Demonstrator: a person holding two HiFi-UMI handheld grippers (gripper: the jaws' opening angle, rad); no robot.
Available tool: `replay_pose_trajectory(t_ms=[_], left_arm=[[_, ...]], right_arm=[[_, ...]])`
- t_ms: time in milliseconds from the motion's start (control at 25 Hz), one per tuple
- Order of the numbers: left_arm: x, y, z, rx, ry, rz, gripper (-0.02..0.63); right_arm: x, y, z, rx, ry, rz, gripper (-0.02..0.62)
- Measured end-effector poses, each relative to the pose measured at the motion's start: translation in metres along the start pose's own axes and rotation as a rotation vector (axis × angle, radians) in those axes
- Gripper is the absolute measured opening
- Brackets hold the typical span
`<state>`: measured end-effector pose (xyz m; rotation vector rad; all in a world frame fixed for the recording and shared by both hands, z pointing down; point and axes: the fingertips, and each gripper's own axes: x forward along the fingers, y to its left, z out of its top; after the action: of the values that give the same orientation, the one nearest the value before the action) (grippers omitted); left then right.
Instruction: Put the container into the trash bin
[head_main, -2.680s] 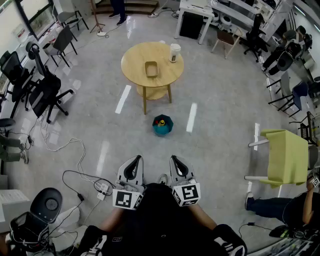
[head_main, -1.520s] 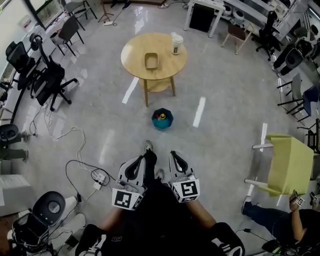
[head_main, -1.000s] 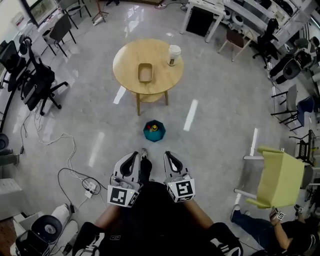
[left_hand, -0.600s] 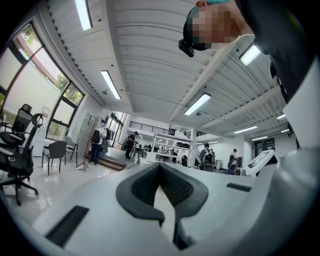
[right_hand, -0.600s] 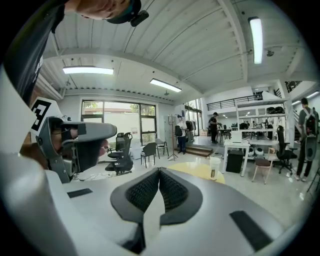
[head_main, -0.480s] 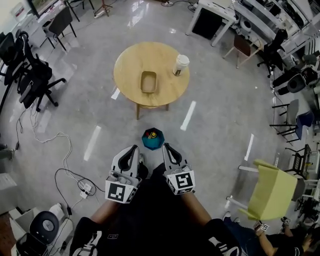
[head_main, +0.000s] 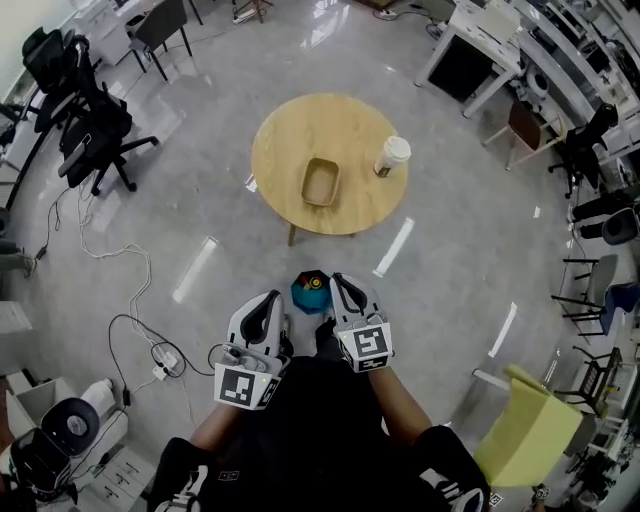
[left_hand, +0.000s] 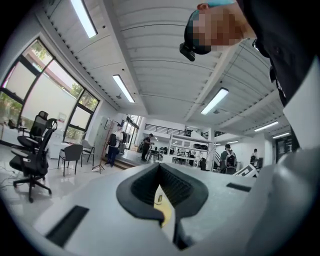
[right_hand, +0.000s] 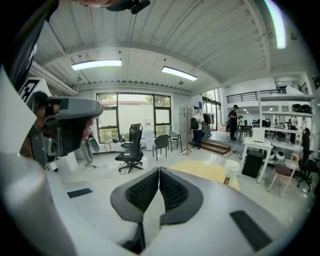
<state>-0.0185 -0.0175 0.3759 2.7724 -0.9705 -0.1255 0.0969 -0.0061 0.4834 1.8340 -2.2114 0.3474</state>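
Note:
A tan, open container (head_main: 321, 181) lies on the round wooden table (head_main: 290, 140), with a white paper cup (head_main: 391, 156) near the table's right edge. The blue trash bin (head_main: 311, 291) stands on the floor in front of the table, just beyond my grippers, with small items inside. My left gripper (head_main: 272, 300) and right gripper (head_main: 342, 285) are held close to my body, both shut and empty. In the right gripper view the right gripper (right_hand: 159, 170) points at the table (right_hand: 205, 172) and cup (right_hand: 231, 167). In the left gripper view the left gripper (left_hand: 160, 166) fills the lower picture.
Black office chairs (head_main: 95, 120) stand at the left. Cables and a power strip (head_main: 160, 360) lie on the floor at my left. A yellow-green chair (head_main: 525, 430) is at the lower right, desks (head_main: 480, 50) at the far right. People stand far off (right_hand: 198, 120).
I have walked toward the table: the bin and table have drawn closer, and the bin now sits right between my gripper tips. Both grippers stay shut.

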Motion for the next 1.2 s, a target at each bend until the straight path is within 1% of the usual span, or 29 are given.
replay_pose_trajectory(t_ms=[240, 400, 480, 680, 880, 960, 1000, 1040, 1200], left_arm=[[0.038, -0.001, 0.0, -0.004, -0.004, 0.061, 0.003], [0.055, 0.0, 0.001, -0.01, -0.02, 0.088, 0.003], [0.063, 0.002, 0.002, -0.012, -0.022, 0.111, 0.003], [0.073, 0.017, -0.01, 0.015, 0.063, 0.169, 0.003], [0.079, 0.028, -0.014, 0.01, 0.073, 0.209, 0.003], [0.08, 0.031, -0.017, 0.004, 0.078, 0.224, 0.003], [0.08, 0.032, -0.018, 0.0, 0.08, 0.229, 0.003], [0.079, 0.034, -0.019, -0.003, 0.081, 0.234, 0.003], [0.075, 0.042, -0.017, -0.006, 0.081, 0.248, 0.003]], right_arm=[[0.056, -0.05, -0.01, -0.067, 0.094, 0.079, 0.029], [0.098, -0.073, -0.042, -0.103, 0.192, 0.133, 0.031], [0.121, -0.086, -0.057, -0.16, 0.252, 0.144, 0.032], [0.185, -0.107, -0.108, -0.344, 0.425, 0.185, 0.034], [0.239, -0.117, -0.167, -0.507, 0.571, 0.219, 0.042], [0.257, -0.119, -0.185, -0.571, 0.613, 0.236, 0.069], [0.265, -0.12, -0.192, -0.599, 0.632, 0.243, 0.095], [0.272, -0.12, -0.2, -0.623, 0.651, 0.248, 0.104], [0.297, -0.129, -0.229, -0.681, 0.736, 0.241, 0.104]])
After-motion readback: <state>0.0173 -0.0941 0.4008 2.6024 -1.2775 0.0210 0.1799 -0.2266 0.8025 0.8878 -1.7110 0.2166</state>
